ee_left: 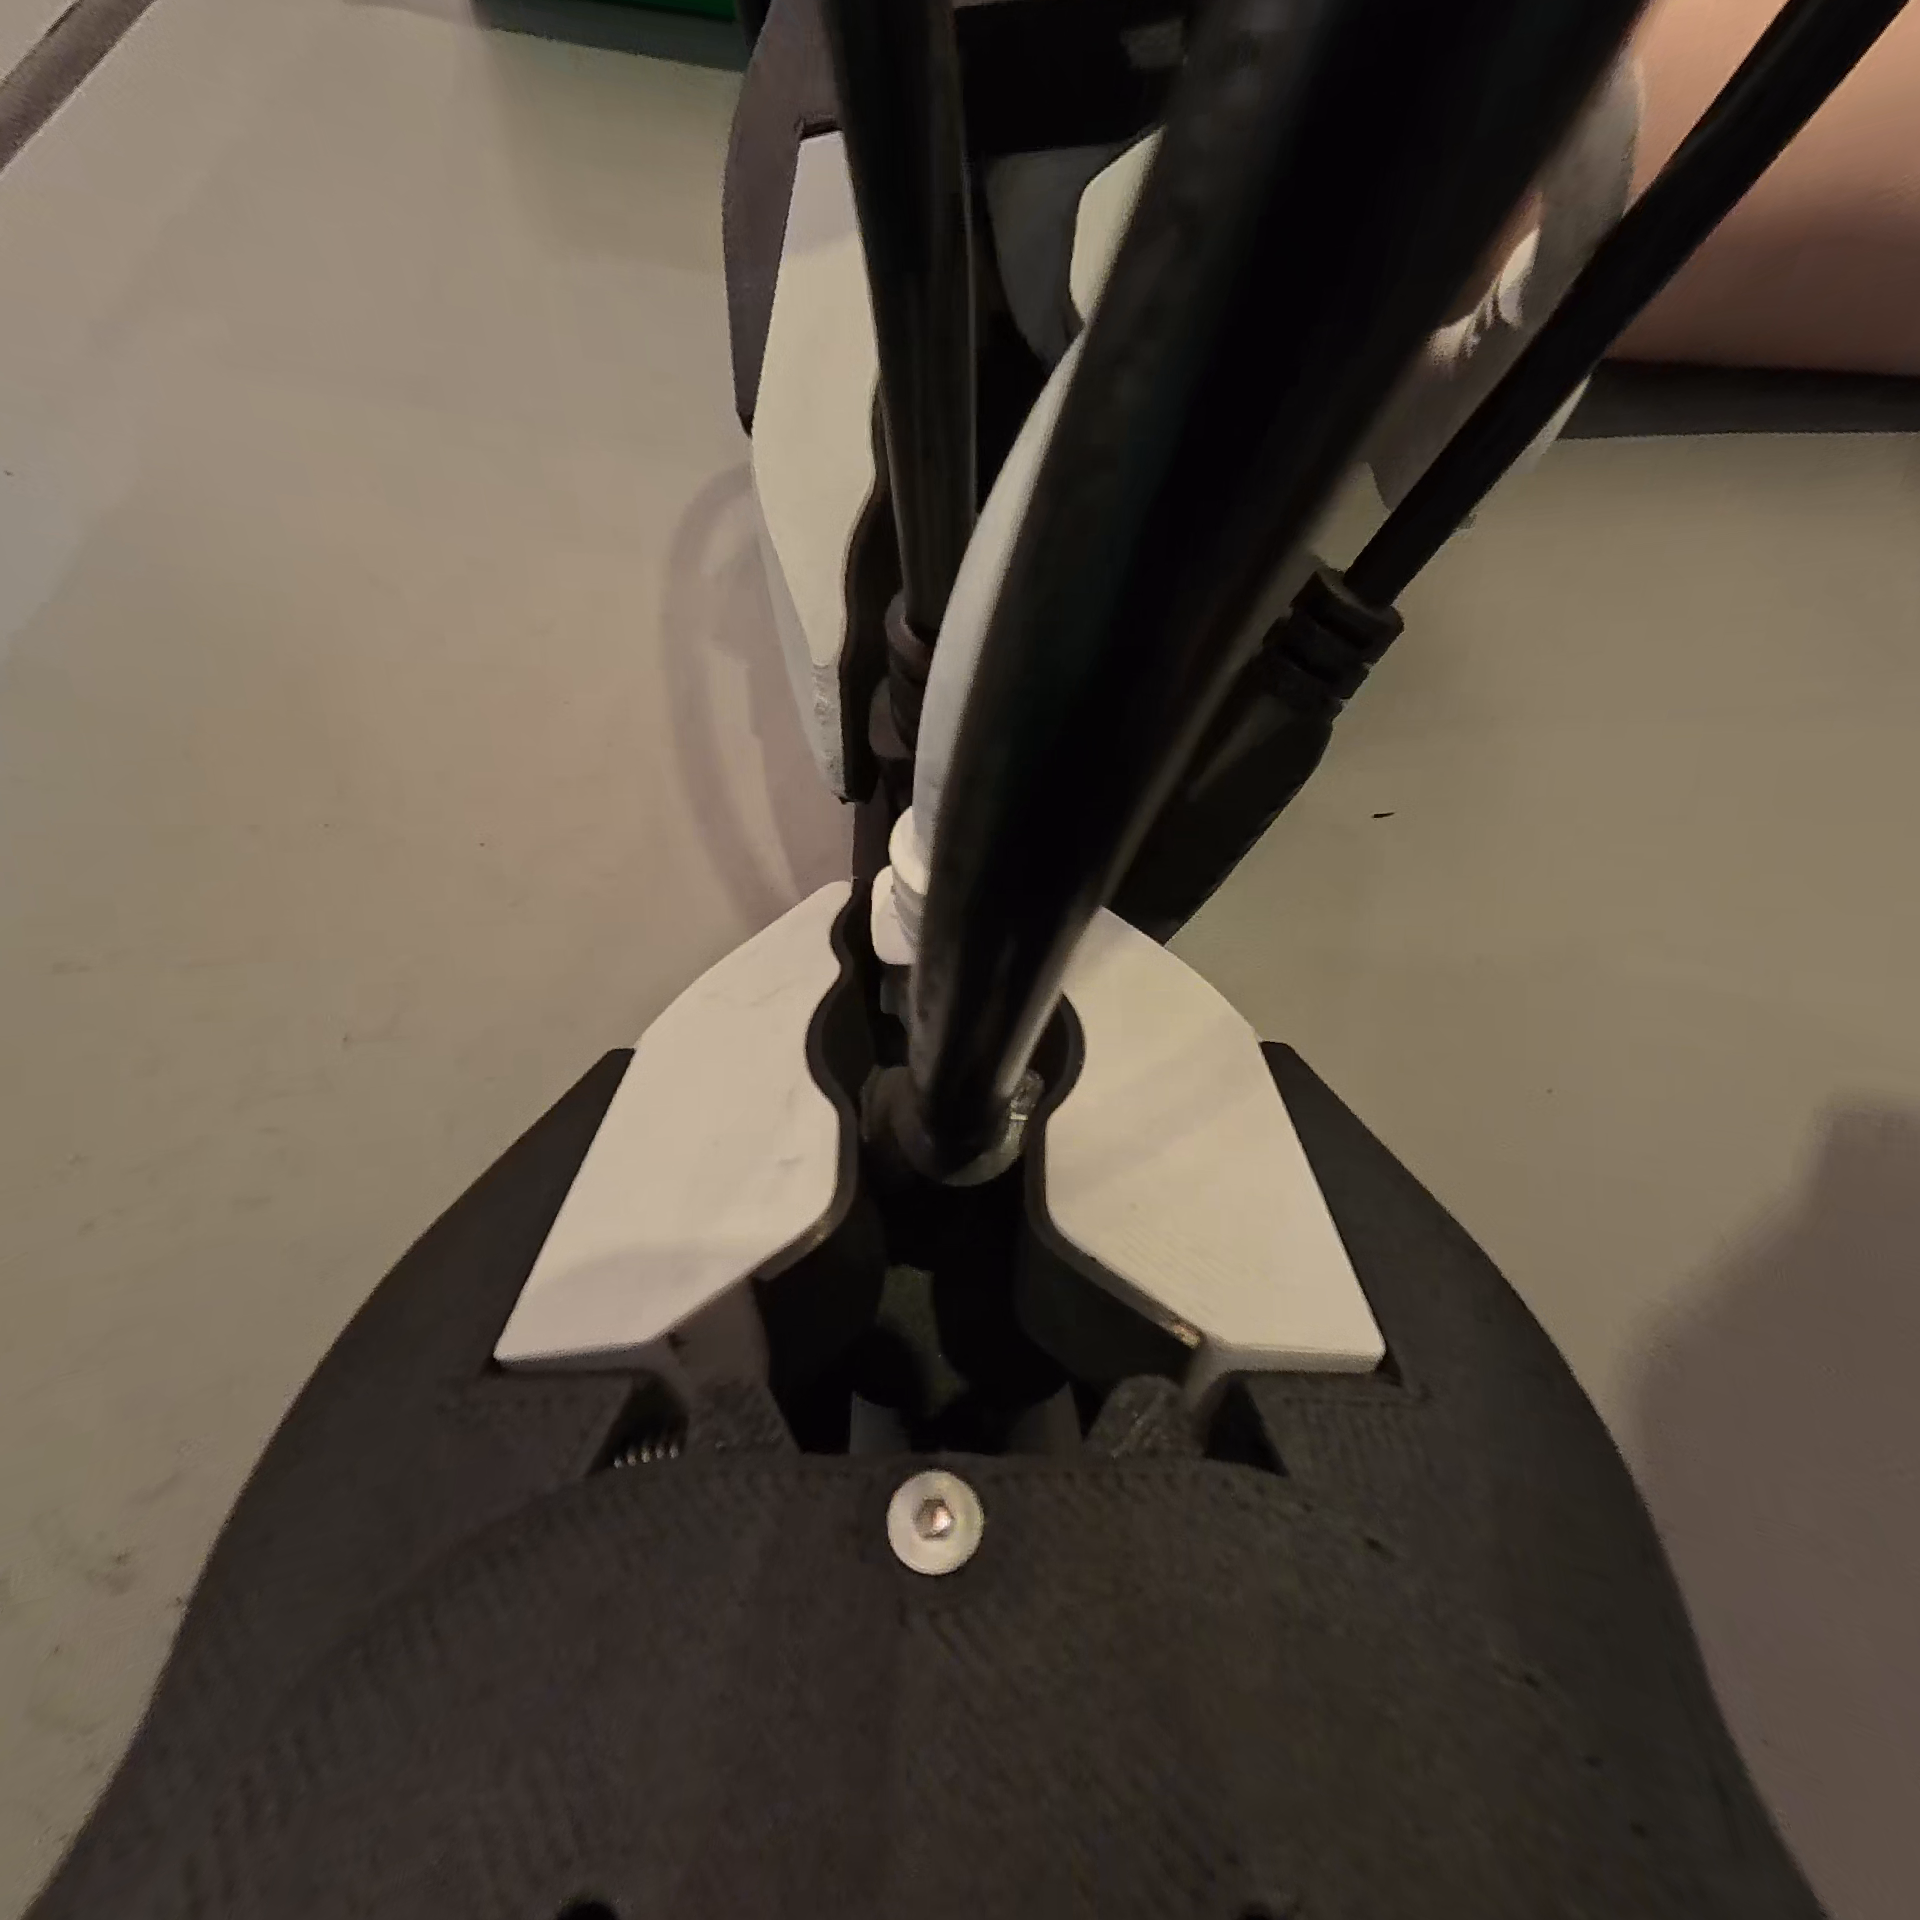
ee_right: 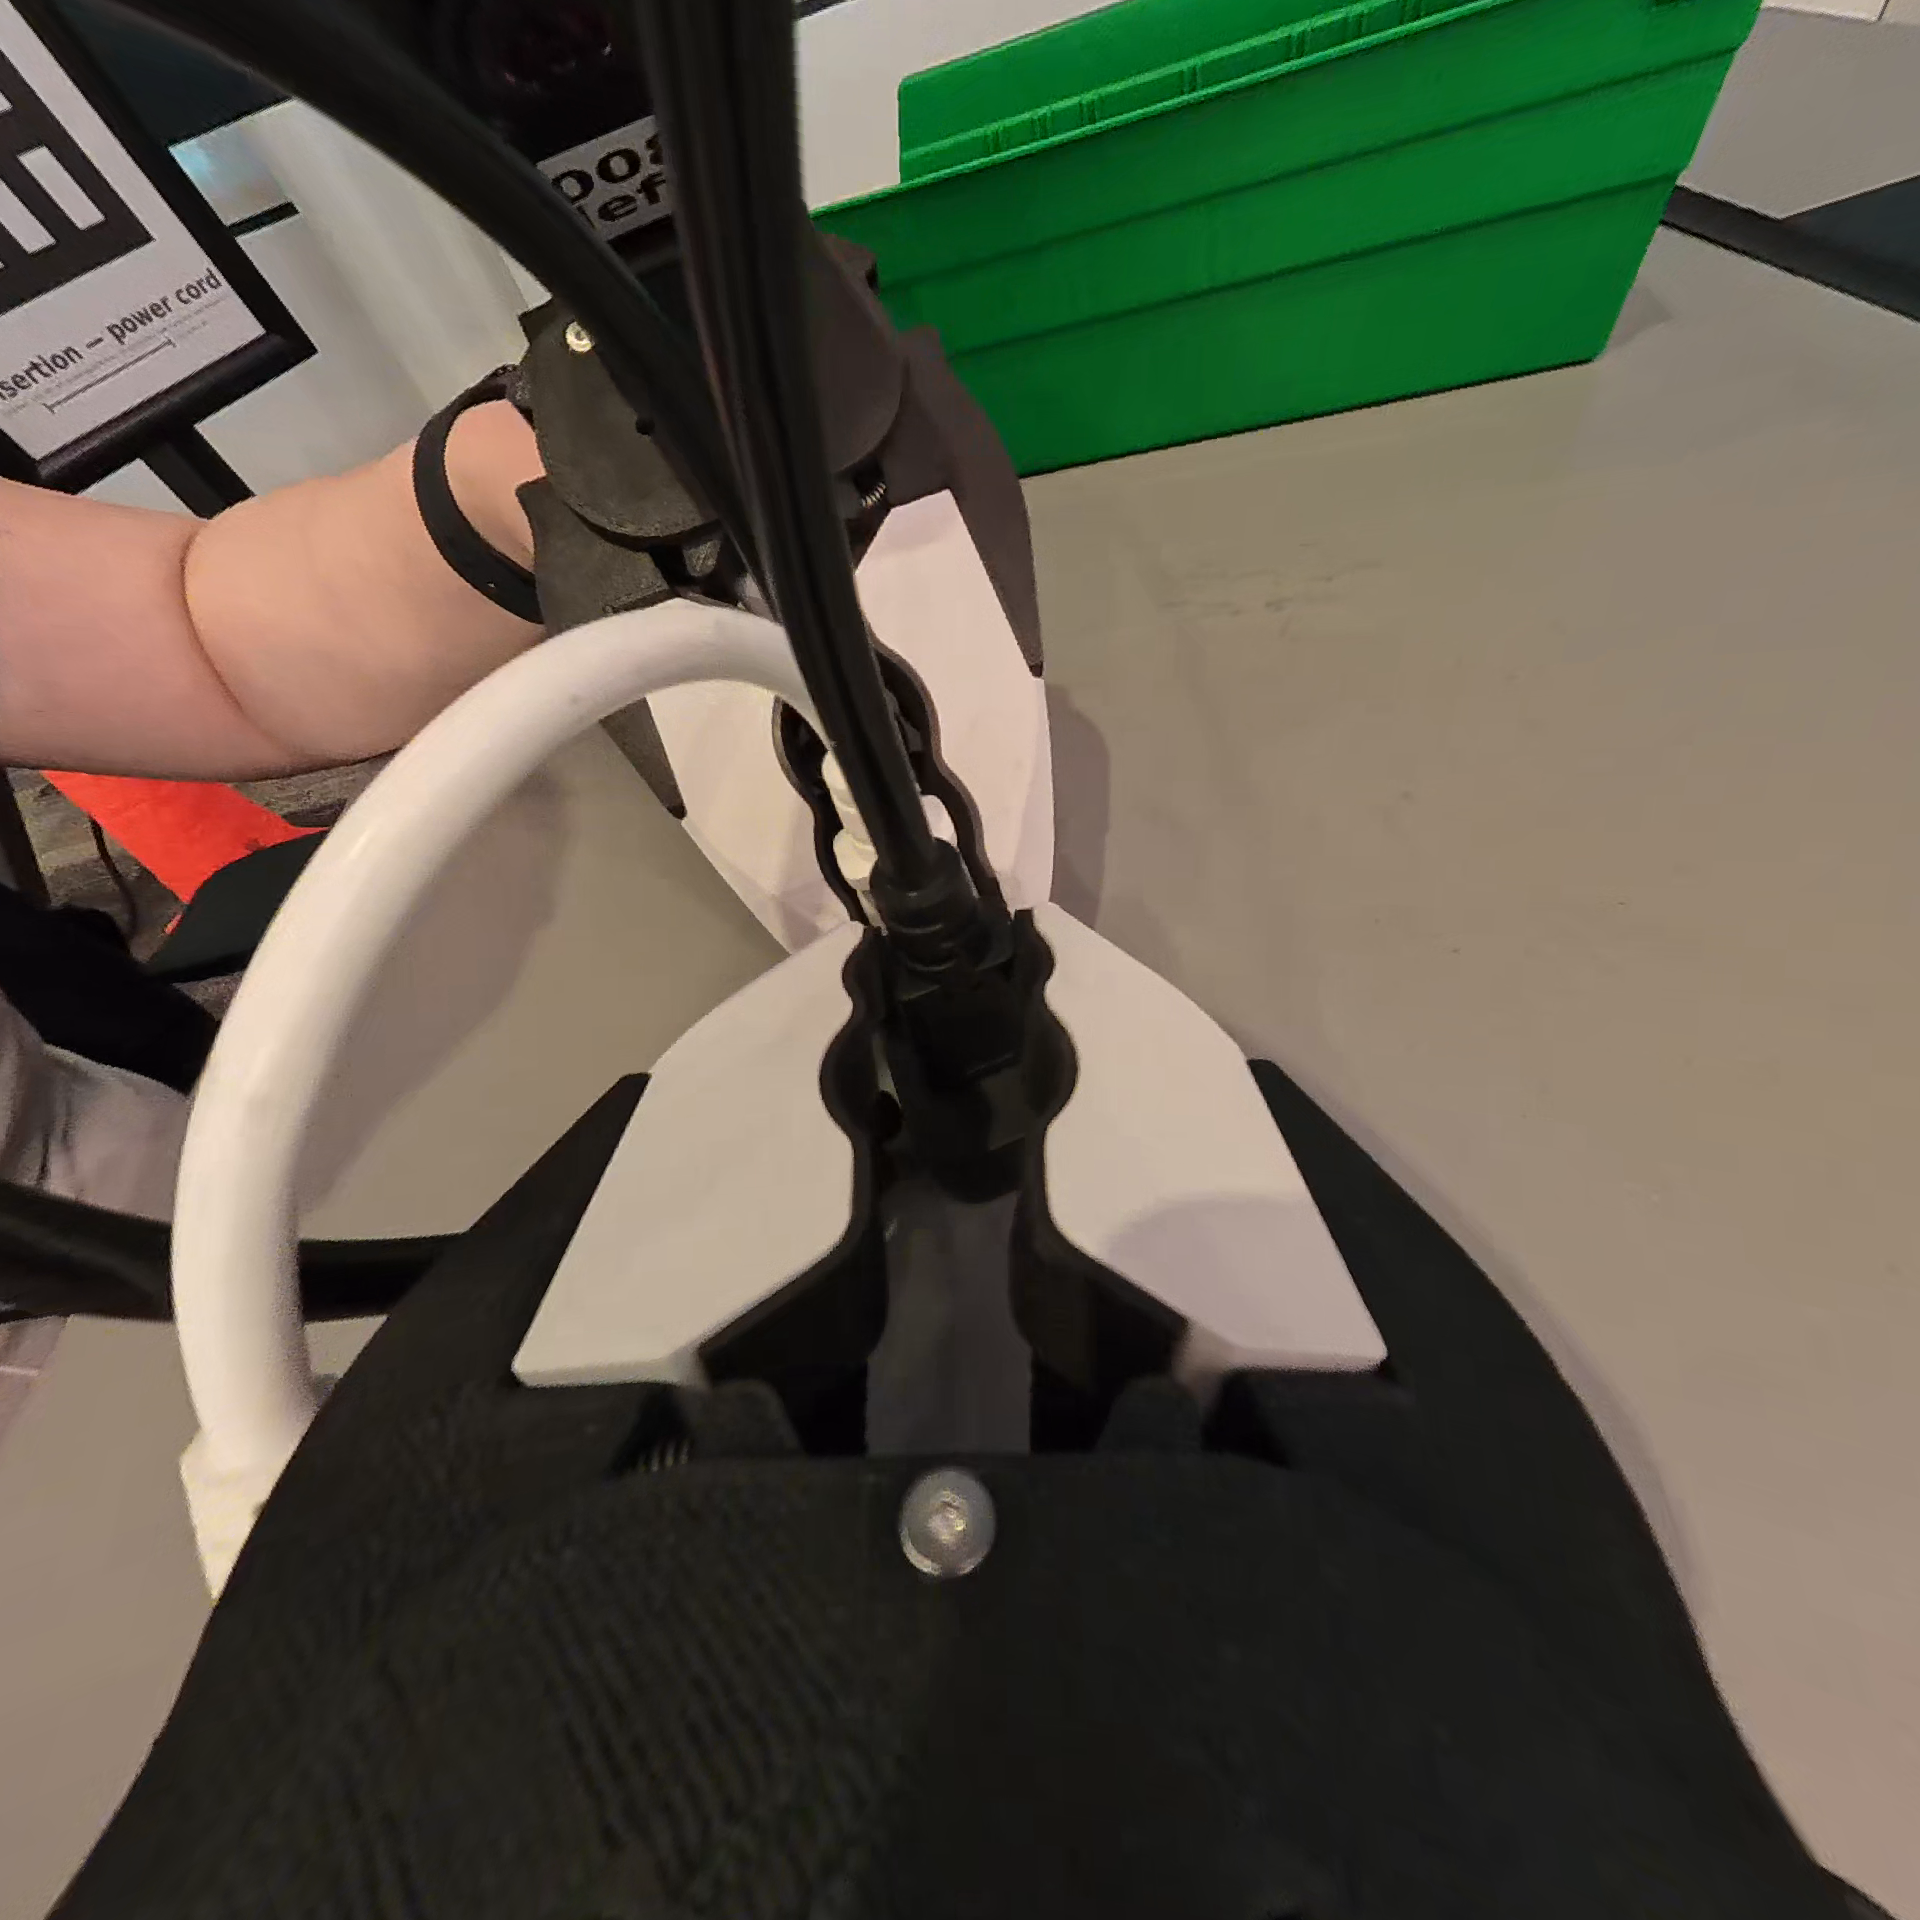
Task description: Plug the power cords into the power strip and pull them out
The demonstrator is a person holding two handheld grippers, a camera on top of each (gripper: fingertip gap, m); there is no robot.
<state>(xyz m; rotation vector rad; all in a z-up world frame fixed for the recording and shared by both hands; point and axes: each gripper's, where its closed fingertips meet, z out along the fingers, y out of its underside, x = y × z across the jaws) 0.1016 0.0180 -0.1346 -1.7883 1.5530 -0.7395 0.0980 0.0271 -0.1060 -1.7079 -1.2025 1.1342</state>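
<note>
In the right wrist view my right gripper (ee_right: 951, 935) is shut on a black plug (ee_right: 961, 1029), whose black cord (ee_right: 790, 520) runs up out of view. My left gripper (ee_right: 914, 748) faces it nose to nose, held by a person's hand (ee_right: 312, 623). In the left wrist view my left gripper (ee_left: 977, 935) is shut around a white cord end (ee_left: 899, 914) with thick black cords (ee_left: 1091, 520) crossing over it. A second black plug (ee_left: 1278, 727) hangs to the right. The right gripper's white finger (ee_left: 800, 499) stands just ahead. The power strip's body is hidden.
The white cord (ee_right: 343, 883) loops out to the left and back under my right gripper. A green bin (ee_right: 1299, 239) stands at the back right on the grey table (ee_right: 1455, 831). A framed sign (ee_right: 114, 260) stands at the back left. My two grippers' fingertips are within a few centimetres of each other.
</note>
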